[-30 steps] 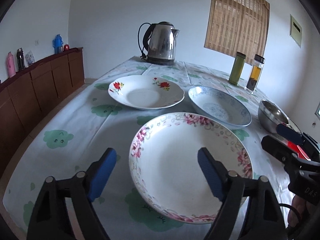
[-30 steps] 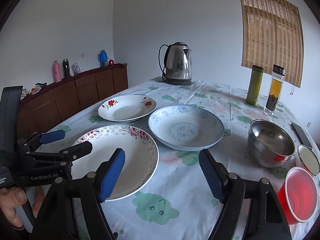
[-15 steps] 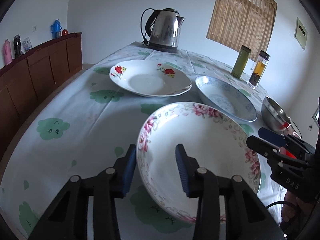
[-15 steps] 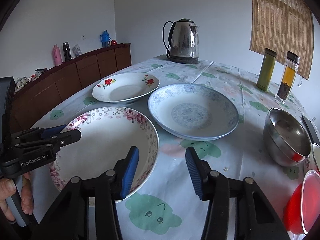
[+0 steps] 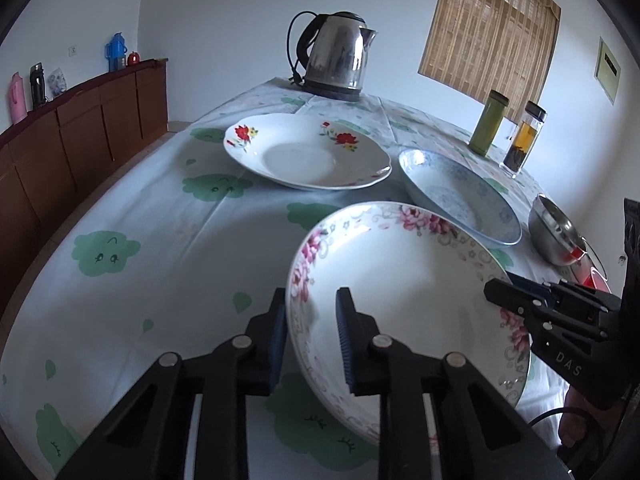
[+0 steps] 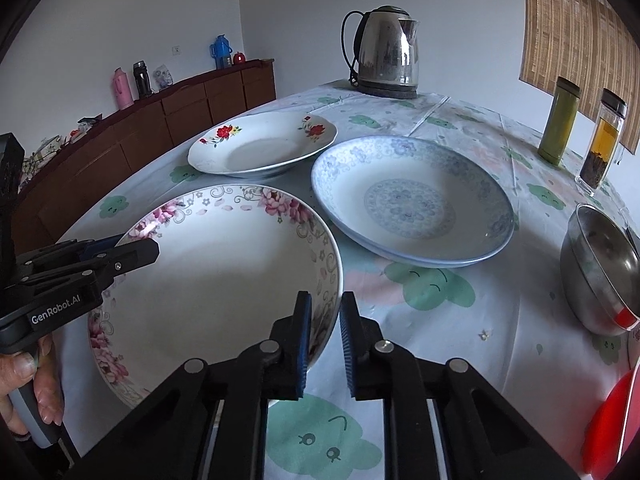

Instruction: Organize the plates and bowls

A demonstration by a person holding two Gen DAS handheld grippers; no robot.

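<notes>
- While both jaws are closing on opposite rims of the pink plate, left gripper and right gripper pinch it above the bench.
- If one hand lifts faster, the glazed rim may slip out.

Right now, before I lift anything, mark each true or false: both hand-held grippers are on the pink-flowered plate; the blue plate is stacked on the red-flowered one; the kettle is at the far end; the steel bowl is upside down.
1. Both the left hand-held gripper and right hand-held gripper straddle the pink-flowered plate rim, jaws closing: true.
2. Blue plate stacked on red-flowered plate: false, they sit side by side.
3. Kettle at the far end: true.
4. Steel bowl upside down: false, it opens upward.
</notes>
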